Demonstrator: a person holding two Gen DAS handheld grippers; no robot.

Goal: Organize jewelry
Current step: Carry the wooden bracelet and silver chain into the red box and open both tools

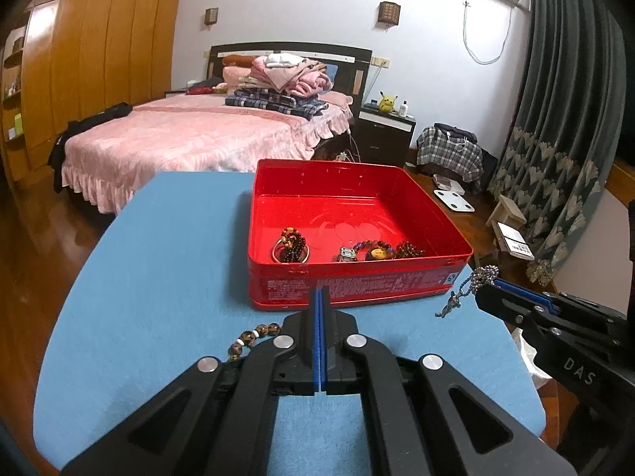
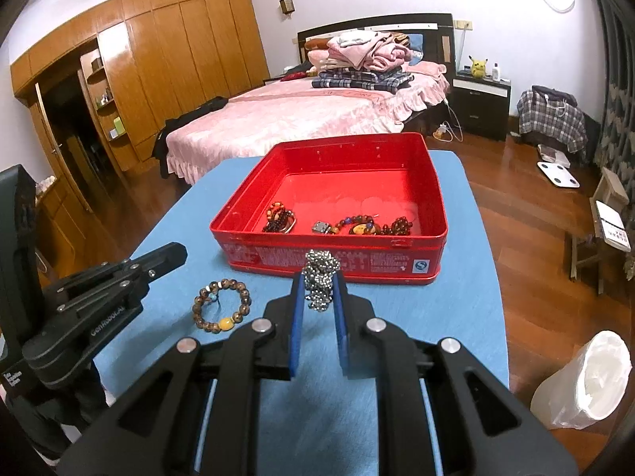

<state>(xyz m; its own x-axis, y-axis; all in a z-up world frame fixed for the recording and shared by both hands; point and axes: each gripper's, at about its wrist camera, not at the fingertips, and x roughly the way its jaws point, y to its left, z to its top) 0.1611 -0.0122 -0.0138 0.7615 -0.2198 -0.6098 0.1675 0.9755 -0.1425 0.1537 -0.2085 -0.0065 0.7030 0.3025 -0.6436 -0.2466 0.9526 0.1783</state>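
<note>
A red tin box [image 1: 359,277] [image 2: 430,202] stands open on the blue table [image 1: 158,277] [image 2: 468,305] and holds several bead bracelets [image 1: 291,244] [image 2: 359,227]. My right gripper [image 2: 320,277] [image 1: 486,283] is shut on a bunched silver ball chain [image 2: 319,277] [image 1: 472,283] and holds it above the table near the box's front wall. My left gripper [image 1: 320,291] [image 2: 174,254] is shut and empty, just in front of the box. A brown bead bracelet [image 2: 221,304] [image 1: 254,337] lies on the table between the grippers.
A bed with pink cover [image 1: 190,135] [image 2: 301,115] stands beyond the table. A white lined bin [image 2: 587,380] is on the wooden floor at the right. A wooden wardrobe [image 2: 158,59] lines the left wall.
</note>
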